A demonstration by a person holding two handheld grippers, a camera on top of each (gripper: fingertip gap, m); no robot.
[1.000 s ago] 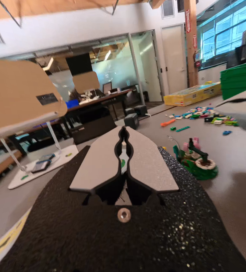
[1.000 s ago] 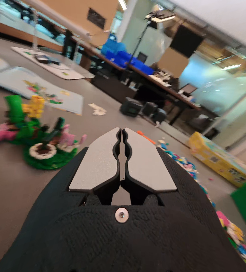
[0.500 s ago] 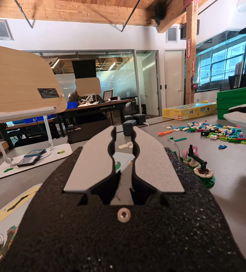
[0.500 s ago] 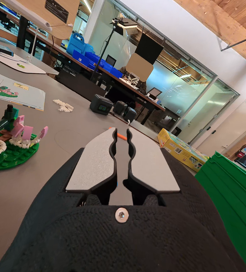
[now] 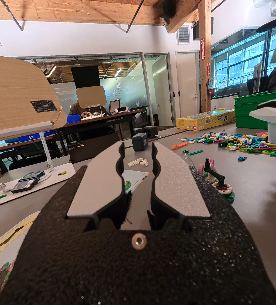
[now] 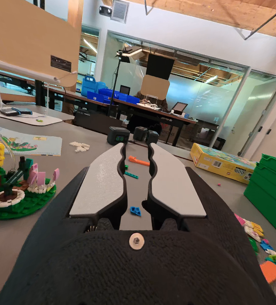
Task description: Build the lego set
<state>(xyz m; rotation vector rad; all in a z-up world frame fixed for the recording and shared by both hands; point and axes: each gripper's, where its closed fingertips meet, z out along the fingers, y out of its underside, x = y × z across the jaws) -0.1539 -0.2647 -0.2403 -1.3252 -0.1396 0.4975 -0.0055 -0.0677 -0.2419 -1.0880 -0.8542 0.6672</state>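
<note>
The left claw [image 5: 137, 148] is held level above the counter, jaws parted and empty. The right claw [image 6: 136, 146] does likewise, also gaping, gripping nothing.

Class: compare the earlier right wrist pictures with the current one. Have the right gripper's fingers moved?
Yes. The right gripper has opened: its fingers, nearly touching a second ago, now stand apart, showing the orange brick separator on the table between them.

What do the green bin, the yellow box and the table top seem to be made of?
The green bin: probably moulded plastic, with ribbed walls and an even colour. The yellow box: likely printed cardboard, with sharp folded edges and a slight gloss. The table top: grey, smooth and matt with soft reflections, maybe laminate; the pictures leave this open.
</note>
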